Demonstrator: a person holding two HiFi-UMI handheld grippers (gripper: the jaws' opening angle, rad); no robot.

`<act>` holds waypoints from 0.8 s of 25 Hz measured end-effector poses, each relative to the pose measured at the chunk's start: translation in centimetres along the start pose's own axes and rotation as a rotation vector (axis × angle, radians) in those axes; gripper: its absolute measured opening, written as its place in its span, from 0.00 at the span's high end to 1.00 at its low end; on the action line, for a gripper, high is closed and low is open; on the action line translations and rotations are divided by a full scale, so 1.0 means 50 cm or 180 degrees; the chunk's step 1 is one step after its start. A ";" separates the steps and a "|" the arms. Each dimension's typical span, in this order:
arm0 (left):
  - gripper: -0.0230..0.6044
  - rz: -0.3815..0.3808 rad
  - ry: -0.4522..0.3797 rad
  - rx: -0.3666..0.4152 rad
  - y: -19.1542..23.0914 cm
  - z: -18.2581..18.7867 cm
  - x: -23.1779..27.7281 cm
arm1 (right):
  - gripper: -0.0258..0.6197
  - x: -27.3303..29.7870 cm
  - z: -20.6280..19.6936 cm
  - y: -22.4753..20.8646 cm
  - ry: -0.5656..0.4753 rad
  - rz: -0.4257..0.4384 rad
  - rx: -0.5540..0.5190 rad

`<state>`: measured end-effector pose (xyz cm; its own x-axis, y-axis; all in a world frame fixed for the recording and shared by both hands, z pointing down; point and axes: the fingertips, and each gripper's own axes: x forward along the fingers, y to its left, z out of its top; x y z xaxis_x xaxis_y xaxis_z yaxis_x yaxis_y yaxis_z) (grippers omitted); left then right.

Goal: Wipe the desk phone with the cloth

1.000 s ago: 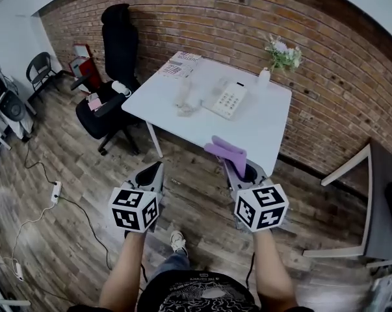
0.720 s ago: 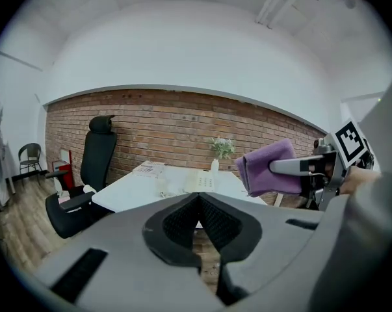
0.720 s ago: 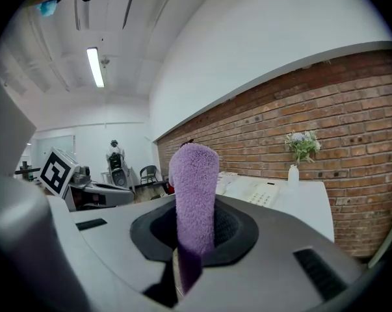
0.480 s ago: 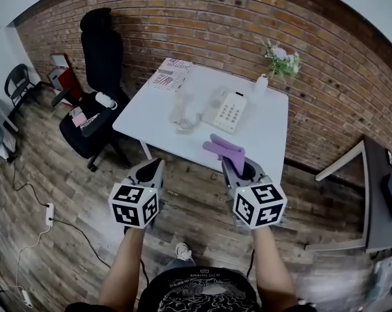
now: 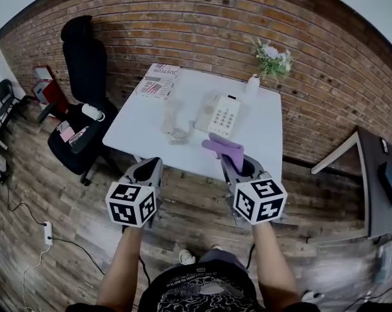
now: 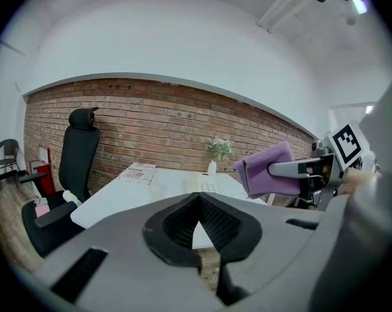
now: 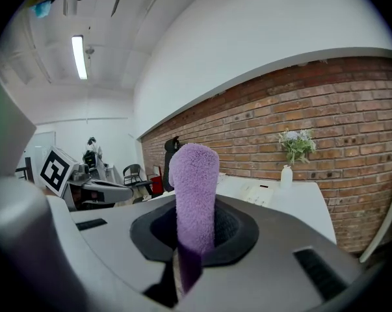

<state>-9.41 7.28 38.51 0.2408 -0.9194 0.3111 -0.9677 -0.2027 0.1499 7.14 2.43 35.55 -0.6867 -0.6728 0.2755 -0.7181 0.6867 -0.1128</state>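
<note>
- We hold the right gripper [image 5: 233, 166] clamped on the purple cloth [image 5: 223, 147]. In the right gripper view its jaws pinch the lower part of the cloth [image 7: 194, 174], and a thick folded roll stands up free above them.
- The left gripper [image 5: 145, 173] carries nothing. In the left gripper view the tips of its pads [image 6: 176, 225] meet, with only a sliver of background showing behind them.
- Both grippers hang over the wooden floor on our side of the white table [image 5: 264, 138], short of its near edge. By our reading, wiping has not begun.
- The desk phone [image 5: 220, 116] sits near the middle of the table. Its handset [image 5: 171, 117] lies off the cradle to the left, and the coiled cord [image 5: 181, 134] trails toward the near edge.
- A printed booklet [image 5: 158, 83] lies at the far left corner, and a small white vase [image 5: 251, 86] of flowers stands near the far right corner, close behind the phone.
- The first risk is the cloth dragging out of the jaws, since only a narrow part is pinched and the keypad will pull at it.
- The second is the phone sliding on the smooth top under a one-sided push and nudging the vase. The empty left gripper could steady the body.
- The third is the free roll of cloth or a jaw catching the cord and towing the handset toward the table edge.
</note>
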 end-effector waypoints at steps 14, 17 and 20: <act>0.96 -0.0231 0.0108 0.0123 0.035 0.041 0.203 | 0.89 0.135 0.030 -0.155 0.0008 -0.0225 -0.0005; 0.96 -0.0266 0.0140 0.0140 0.044 0.056 0.267 | 0.89 0.178 0.035 -0.201 0.0038 -0.0248 0.0003; 0.96 -0.0303 0.0173 0.0149 0.049 0.076 0.333 | 0.89 0.222 0.044 -0.247 0.0088 -0.0259 0.0007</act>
<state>-8.03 -9.79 40.47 0.3341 -0.8759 0.3480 -0.9424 -0.3048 0.1376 8.15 -14.14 37.91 -0.6227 -0.7184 0.3100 -0.7716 0.6295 -0.0912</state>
